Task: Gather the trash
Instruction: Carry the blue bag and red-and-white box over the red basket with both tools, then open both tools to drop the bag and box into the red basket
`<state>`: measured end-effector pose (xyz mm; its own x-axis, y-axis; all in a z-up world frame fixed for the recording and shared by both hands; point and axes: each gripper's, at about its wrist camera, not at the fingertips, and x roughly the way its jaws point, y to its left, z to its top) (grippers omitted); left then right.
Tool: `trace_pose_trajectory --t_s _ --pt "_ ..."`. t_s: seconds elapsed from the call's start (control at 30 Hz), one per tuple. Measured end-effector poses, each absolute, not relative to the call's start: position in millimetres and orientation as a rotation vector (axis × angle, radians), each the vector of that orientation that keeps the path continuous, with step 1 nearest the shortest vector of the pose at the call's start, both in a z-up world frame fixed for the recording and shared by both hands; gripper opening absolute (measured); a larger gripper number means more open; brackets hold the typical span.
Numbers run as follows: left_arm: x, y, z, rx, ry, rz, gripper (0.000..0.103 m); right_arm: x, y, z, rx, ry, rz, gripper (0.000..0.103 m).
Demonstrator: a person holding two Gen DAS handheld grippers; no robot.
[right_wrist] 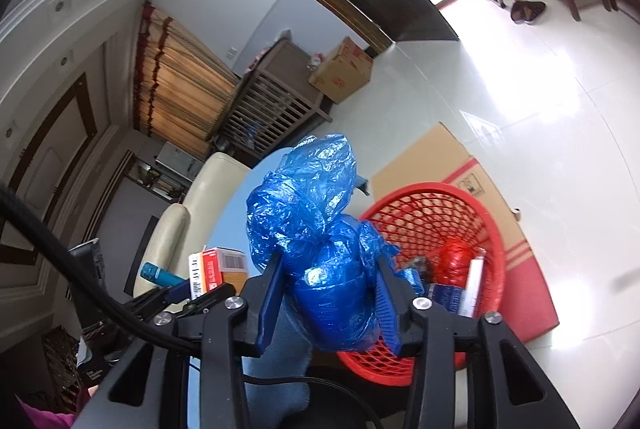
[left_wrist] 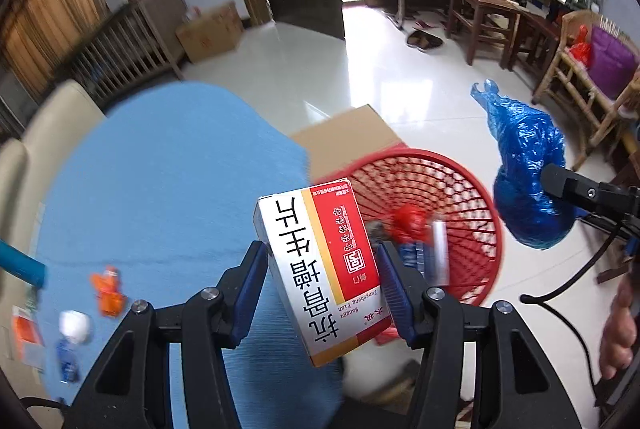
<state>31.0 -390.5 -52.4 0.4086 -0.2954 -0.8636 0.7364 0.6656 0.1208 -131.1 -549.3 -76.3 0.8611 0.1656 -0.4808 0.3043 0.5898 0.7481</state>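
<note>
Drop-off step: medicine box [left_wrist: 320, 269] is clamped by left gripper [left_wrist: 320, 283], blue bag [right_wrist: 320, 249] by right gripper [right_wrist: 330, 295] (both jaws closed on loads), release over red basket [left_wrist: 472, 185] needed next.

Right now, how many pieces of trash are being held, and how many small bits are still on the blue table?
Held, 2: the white-and-red cardboard medicine box in the left gripper, and the crumpled blue plastic bag in the right gripper.
Small bits on the round blue tablecloth, 3: orange wrapper, white crumpled ball, small blue wrapper.
Total: 5.
</note>
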Motion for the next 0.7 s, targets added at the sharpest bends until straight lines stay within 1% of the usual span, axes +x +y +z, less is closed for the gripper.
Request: trace_pose_trajectory --t_s 0.3,0.43,0.53,0.7 --pt "36.3 -415.5 -80.6 0.456 1.083 -0.829 0.058 -108.0 -572.9 -79.9 0.929 0.671 -0.11 0.046" --pt "37.7 -423.1 -93.5 0.435 1.117 -0.881 0.059 -95.6 -574.1 -77.4 0.91 0.723 -0.114 0.046" --pt "37.0 -429.2 -106.0 0.442 1.119 -0.917 0.059 -91.5 -576.2 -75.0 0.887 0.718 -0.134 0.046" --pt "36.3 -435.0 -124.8 0.463 1.138 -0.961 0.061 -104.1 -577.0 -89.9 0.941 0.676 -0.199 0.046"
